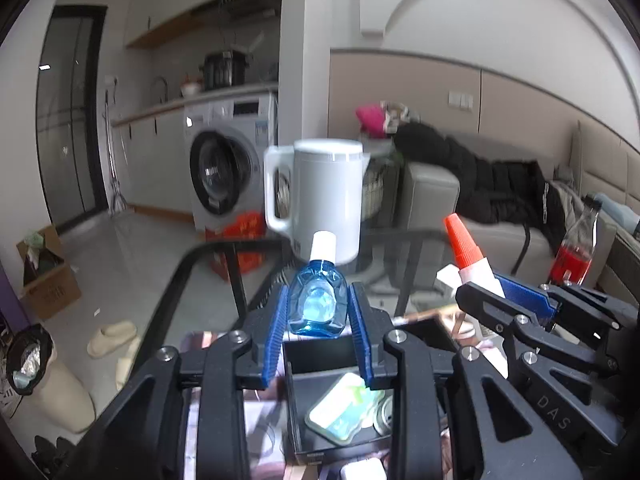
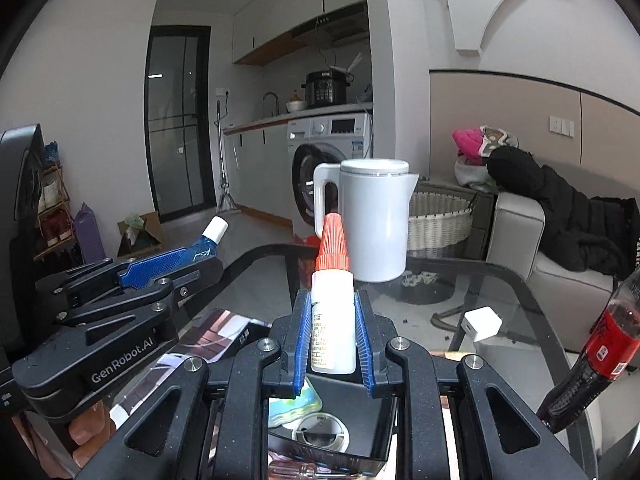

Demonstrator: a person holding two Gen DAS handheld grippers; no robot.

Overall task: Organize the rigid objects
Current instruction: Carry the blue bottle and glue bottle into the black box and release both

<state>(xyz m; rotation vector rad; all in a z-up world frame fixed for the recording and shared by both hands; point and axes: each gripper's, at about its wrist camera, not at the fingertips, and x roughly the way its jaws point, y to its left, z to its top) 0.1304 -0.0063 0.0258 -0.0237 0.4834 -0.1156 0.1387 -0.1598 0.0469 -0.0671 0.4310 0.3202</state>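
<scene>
My left gripper (image 1: 320,291) is shut on a small clear-blue bottle (image 1: 318,308) with a white cap, held cap-forward between the blue pads. My right gripper (image 2: 332,297) is shut on a white glue bottle (image 2: 332,332) with a ribbed orange nozzle. Both hang just above an open black box (image 1: 318,356) that holds a green-and-white packet (image 1: 344,412) and a round metal piece (image 2: 320,434). In the left wrist view the right gripper (image 1: 482,286) is close at the right, and in the right wrist view the left gripper (image 2: 208,255) is close at the left.
A white lidded jug (image 2: 372,220) stands ahead on the glass table (image 2: 500,292). A white charger cube (image 2: 482,324) lies to the right, and a bottle of red drink (image 2: 612,344) stands at the far right. Printed sheets lie under the box. A grey sofa is beyond the table.
</scene>
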